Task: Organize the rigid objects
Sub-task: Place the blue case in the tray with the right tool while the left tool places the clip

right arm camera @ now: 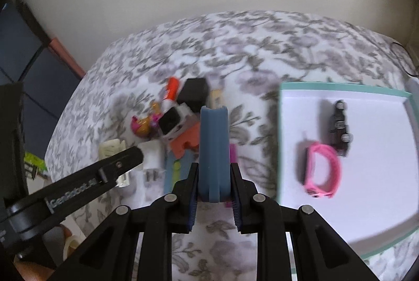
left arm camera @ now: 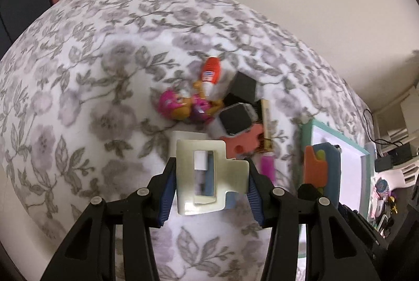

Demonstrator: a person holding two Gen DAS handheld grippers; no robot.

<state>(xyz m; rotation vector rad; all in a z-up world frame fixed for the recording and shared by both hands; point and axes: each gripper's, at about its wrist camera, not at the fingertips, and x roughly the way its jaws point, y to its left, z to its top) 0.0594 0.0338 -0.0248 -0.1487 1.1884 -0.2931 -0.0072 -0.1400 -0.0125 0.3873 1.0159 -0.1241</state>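
Note:
My left gripper (left arm camera: 210,189) is shut on a cream plastic hair claw clip (left arm camera: 207,176) and holds it above the floral bedspread. My right gripper (right arm camera: 213,189) is shut on a blue rectangular case (right arm camera: 213,150); the case also shows in the left wrist view (left arm camera: 331,168) with orange and green parts. A pile lies ahead: a pink toy figure (left arm camera: 183,105), an orange-capped tube (left arm camera: 210,71), black cubes (left arm camera: 235,121), a salmon block (left arm camera: 246,143), a white charger (right arm camera: 152,156). A teal-rimmed white tray (right arm camera: 281,150) holds a pink band (right arm camera: 323,173) and a dark toy car (right arm camera: 339,127).
The left gripper's arm (right arm camera: 78,184) crosses the lower left of the right wrist view. A magenta piece (left arm camera: 268,165) lies by the pile. A wall stands behind the bed. Shelves and cables (left arm camera: 387,150) are at the far right.

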